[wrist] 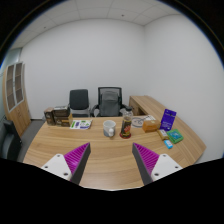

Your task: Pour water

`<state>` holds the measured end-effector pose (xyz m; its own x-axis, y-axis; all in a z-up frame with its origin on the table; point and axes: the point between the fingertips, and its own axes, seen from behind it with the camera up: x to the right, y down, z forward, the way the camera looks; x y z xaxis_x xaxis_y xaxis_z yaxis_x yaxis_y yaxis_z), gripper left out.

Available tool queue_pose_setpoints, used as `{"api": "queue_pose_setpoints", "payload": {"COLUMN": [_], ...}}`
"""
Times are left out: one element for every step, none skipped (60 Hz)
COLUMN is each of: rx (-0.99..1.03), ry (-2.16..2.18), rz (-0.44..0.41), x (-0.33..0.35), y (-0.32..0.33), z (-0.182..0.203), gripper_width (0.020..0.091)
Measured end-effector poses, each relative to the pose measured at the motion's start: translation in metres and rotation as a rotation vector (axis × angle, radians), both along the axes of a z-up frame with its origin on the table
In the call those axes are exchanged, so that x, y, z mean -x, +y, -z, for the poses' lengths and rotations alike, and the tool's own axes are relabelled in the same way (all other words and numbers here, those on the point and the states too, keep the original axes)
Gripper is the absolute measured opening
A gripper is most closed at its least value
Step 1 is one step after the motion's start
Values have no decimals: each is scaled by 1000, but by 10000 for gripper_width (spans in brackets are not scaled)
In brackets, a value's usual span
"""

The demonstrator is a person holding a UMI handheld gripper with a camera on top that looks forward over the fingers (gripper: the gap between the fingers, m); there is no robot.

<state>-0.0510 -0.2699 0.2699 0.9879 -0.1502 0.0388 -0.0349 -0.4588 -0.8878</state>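
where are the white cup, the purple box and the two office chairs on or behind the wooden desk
small white cup (109, 128): gripper view, point on its side wall.
upright purple box (168, 119): gripper view, point on its front face.
two black office chairs (108, 101): gripper view, point on the right chair's backrest.

You face white walls, two black office chairs behind a wooden desk, and a bookshelf alongside.

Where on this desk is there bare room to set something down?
Bare wood lies just ahead of and between the open hand-held gripper fingers, on the desk's near half. The far edge is crowded: books, a bottle, boxes.
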Motion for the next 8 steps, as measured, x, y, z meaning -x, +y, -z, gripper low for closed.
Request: {"api": "queue_pose_setpoints", "payload": {"rx": [2, 4, 6, 6, 6, 5, 4, 4], "ry": [2, 3, 3, 3, 4, 6, 8, 9], "rz": [1, 2, 3, 5, 7, 9, 10, 10], "x": [0, 1, 1, 1, 1, 0, 0, 0], "y": [-3, -5, -6, -8, -9, -10, -10, -11], "z": [0, 0, -1, -1, -1, -2, -3, -3], "gripper_width": [856, 857, 855, 857, 858, 857, 857, 857]}}
